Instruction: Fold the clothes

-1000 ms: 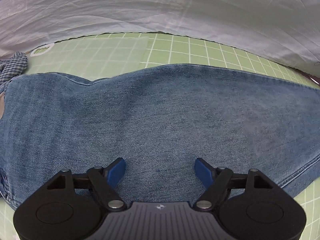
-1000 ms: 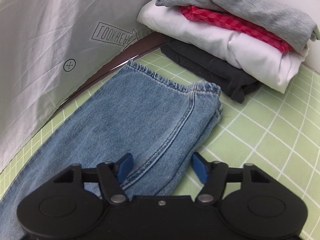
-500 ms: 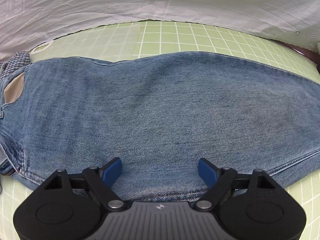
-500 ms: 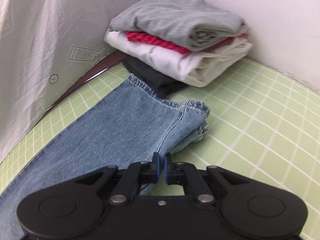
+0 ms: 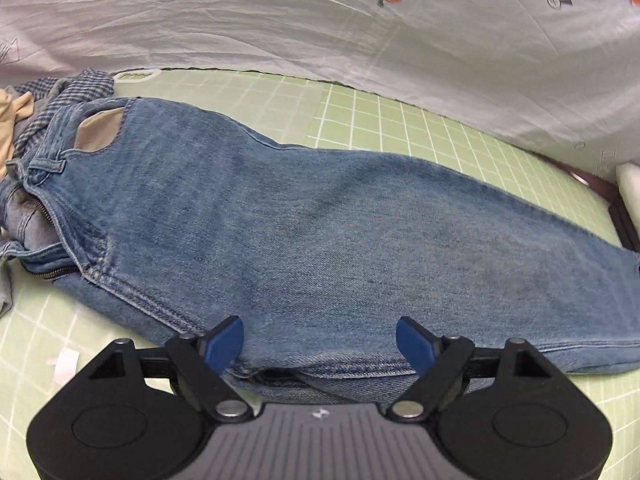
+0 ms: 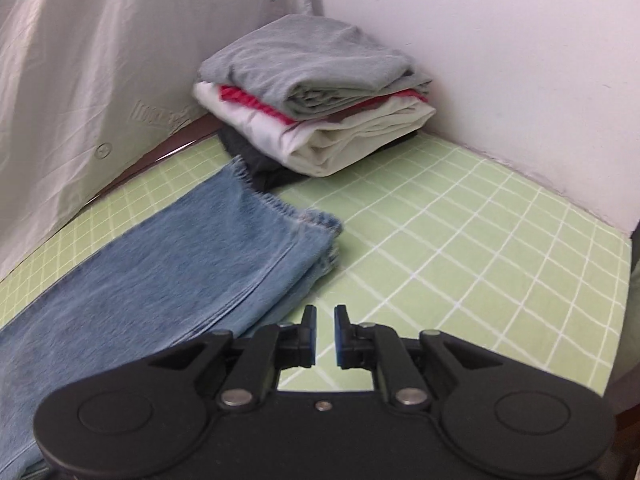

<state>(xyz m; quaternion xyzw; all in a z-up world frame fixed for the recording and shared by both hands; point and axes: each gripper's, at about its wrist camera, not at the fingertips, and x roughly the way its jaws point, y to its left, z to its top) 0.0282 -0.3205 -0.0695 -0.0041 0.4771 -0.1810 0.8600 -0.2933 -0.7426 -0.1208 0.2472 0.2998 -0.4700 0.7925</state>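
1. A pair of blue jeans (image 5: 340, 232) lies lengthwise on a table covered by a green grid mat (image 6: 460, 232). The legs are laid one on the other. The waist sits at the left of the left wrist view, and the hems (image 6: 308, 216) reach toward a corner at the far end.

2. The left claw (image 5: 319, 340) stands wide and empty, poised above the near edge of the jeans around the thigh. Nothing is between its blue fingertips (image 5: 222, 338). Risk: if it closes here it may pinch only the top layer, so the lower leg would drag behind and spoil the fold.

3. The right claw (image 6: 322, 336) is narrow, its jaws parting slightly, with nothing between them. It sits just beside the near edge of the leg, above bare mat. Risk: from this spot it could close on air or catch only the side seam, leaving the hem end behind.

4. The hems lie just beside a stack of folded clothes (image 6: 316, 96), grey on top, then red, white and dark, and seem to touch the dark bottom garment. Risk: lifting the hem end carelessly could snag that garment and topple or shift the stack.

5. Loose checked fabric (image 5: 76, 88) and other cloth bunch up at the waist end. Risk: folding toward that side could trap them under the denim.

6. The denim looks heavy and stiff, so a shallow grip could slip midway.
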